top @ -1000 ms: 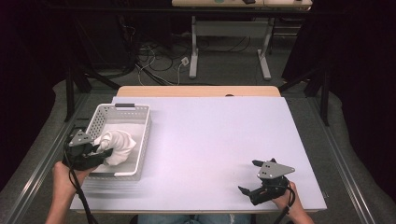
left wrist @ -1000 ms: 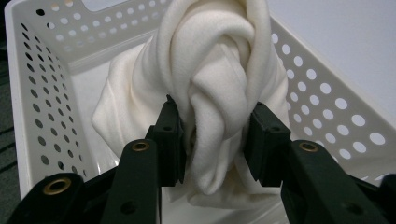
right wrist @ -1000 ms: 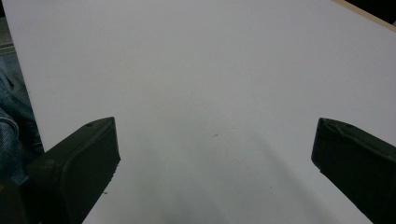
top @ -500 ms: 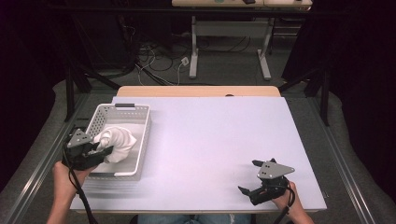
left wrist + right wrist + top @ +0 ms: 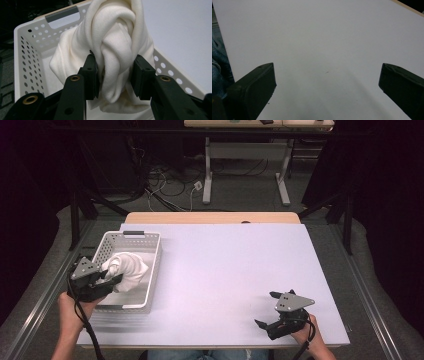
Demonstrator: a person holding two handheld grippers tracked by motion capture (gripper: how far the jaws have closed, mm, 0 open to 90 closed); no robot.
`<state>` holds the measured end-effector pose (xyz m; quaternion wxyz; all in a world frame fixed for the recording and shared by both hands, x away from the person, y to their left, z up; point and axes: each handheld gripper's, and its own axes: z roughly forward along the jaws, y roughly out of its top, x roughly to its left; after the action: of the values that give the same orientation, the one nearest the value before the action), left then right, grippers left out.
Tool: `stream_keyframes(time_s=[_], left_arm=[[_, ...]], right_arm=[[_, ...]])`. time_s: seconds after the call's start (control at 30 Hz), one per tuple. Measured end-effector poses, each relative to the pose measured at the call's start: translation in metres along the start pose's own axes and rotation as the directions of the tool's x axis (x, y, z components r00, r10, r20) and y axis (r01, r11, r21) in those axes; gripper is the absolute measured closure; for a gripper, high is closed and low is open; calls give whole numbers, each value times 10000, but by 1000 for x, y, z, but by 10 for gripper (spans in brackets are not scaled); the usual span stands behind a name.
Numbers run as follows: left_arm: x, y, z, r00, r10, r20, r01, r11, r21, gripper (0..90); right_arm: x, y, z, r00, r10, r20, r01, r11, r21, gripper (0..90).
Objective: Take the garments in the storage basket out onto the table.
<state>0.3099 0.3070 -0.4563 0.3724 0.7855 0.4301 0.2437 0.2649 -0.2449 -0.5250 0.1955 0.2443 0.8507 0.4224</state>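
Observation:
A crumpled white cloth (image 5: 127, 267) (image 5: 117, 47) is lifted out of the white perforated basket (image 5: 150, 251) (image 5: 27, 50) at the table's left. My left gripper (image 5: 111, 276) (image 5: 115, 76) is shut on a thick fold of the cloth, both pads pressing into it, and the rest of the cloth trails down into the basket. Near the table's front right my right gripper (image 5: 265, 310) (image 5: 327, 82) rests low over the white table top (image 5: 225, 270) (image 5: 324, 37), jaws wide apart with nothing between them.
The basket has a grey handle slot (image 5: 133, 233) (image 5: 63, 17) on its far end. A strip of bare wood (image 5: 210, 217) borders the table's far edge. Dark floor with cables and a table frame (image 5: 245, 175) lies beyond. A jeans-clad leg (image 5: 218, 67) sits by the front edge.
The left gripper has moved slightly toward the near left with the cloth, lifting it a little higher out of the basket. The right gripper has stayed put.

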Motion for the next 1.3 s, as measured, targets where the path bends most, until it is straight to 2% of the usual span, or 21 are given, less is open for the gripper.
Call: stream_keyframes(time_s=[0.27,0.57,0.93,1.13,1.3], left_arm=[[-6,6,0,9998,167,-53,-169,9994,-305,608],[-12,13,1,9998,180,106,-172,9973,-709,608],[-19,21,4,9991,353,240,-329,9951,-934,609],[-23,24,8,9981,509,337,-475,9942,-960,616],[-27,27,15,9960,716,539,-679,9953,-686,658]], right_arm=[[0,0,0,10000,93,15,-93,9999,-49,7],[-1,0,0,10000,8,-36,-8,10000,-34,7],[-1,0,1,10000,20,-72,-19,10000,21,7],[0,0,1,10000,46,-44,-46,10000,0,7],[0,-1,0,10000,21,-2,-21,10000,0,8]])
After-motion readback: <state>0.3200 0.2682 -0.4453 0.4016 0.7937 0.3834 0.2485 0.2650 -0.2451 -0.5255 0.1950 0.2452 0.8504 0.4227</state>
